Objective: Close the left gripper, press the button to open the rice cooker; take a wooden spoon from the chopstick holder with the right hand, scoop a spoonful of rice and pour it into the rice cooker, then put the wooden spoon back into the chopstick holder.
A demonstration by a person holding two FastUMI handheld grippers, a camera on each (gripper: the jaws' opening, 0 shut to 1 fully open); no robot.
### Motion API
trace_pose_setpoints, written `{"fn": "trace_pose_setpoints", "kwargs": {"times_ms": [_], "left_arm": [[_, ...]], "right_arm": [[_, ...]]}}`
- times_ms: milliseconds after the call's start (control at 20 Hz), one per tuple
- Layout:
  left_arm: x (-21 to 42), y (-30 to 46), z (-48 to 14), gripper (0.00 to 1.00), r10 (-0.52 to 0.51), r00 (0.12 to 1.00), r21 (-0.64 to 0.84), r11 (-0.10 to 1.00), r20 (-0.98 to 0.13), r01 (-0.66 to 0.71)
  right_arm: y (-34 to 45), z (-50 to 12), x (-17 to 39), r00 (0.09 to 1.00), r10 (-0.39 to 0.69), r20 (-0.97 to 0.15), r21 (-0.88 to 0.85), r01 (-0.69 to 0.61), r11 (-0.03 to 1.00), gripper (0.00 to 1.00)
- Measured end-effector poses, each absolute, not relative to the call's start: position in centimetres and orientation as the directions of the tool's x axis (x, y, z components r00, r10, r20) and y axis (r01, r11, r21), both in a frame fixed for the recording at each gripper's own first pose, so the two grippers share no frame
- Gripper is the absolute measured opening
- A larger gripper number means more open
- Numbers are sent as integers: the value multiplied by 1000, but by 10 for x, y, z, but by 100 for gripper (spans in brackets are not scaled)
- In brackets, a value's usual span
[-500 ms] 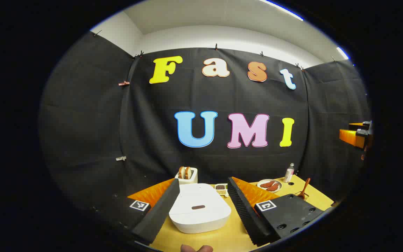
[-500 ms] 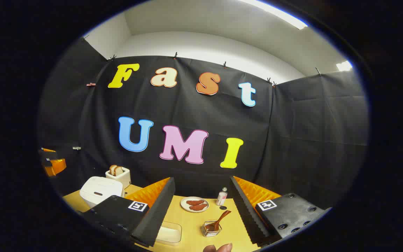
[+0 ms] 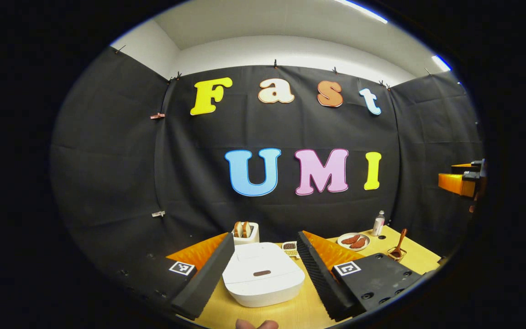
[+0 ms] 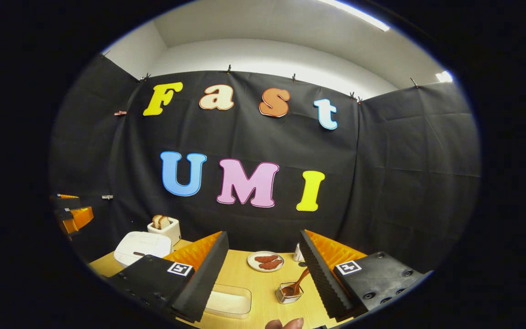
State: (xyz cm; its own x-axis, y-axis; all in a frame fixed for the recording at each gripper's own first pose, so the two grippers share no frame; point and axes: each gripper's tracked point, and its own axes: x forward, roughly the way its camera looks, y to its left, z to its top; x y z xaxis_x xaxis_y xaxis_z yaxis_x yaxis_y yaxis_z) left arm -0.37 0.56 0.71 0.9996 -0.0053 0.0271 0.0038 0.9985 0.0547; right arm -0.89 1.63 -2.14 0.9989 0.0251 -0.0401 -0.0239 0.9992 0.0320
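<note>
hovering over the table (image 3: 290, 315), the left tool (image 3: 263, 274) is held released around the closed rice cooker (image 3: 263, 279), the right tool (image 4: 263, 278) released near the wooden spoon (image 4: 300, 281).

Two hand-held grippers with wedge fingers and black bodies

In the left gripper view, the left hand-held gripper (image 3: 263, 274) has two long wedge-shaped fingers (image 3: 206, 278), the inner face of the right-side one ribbed in fine ridges, with orange ribbed backing behind each. Each finger sits on a matte black block with a small square black-and-white tag (image 3: 347, 268) and round screw holes along the edge. In the right gripper view, the right hand-held gripper (image 4: 263, 278) is built the same: wedge fingers (image 4: 321, 274), orange backing, tagged black blocks with screw holes. A fingertip of the holding hand (image 4: 285, 324) peeks in at the bottom edge.
</note>
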Motion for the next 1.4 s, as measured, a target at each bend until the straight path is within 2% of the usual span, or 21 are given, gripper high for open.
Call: {"fn": "trace_pose_setpoints", "kwargs": {"times_ms": [350, 1400], "left_arm": [[-9, 10, 20, 95, 0, 997, 87, 996, 79, -7], [-8, 17, 22, 95, 2, 995, 66, 998, 96, -9]], "right_arm": [[19, -17, -14, 1000, 21, -16, 9, -21, 1000, 97], [10, -25, -24, 1000, 4, -19, 6, -4, 1000, 97]]}}
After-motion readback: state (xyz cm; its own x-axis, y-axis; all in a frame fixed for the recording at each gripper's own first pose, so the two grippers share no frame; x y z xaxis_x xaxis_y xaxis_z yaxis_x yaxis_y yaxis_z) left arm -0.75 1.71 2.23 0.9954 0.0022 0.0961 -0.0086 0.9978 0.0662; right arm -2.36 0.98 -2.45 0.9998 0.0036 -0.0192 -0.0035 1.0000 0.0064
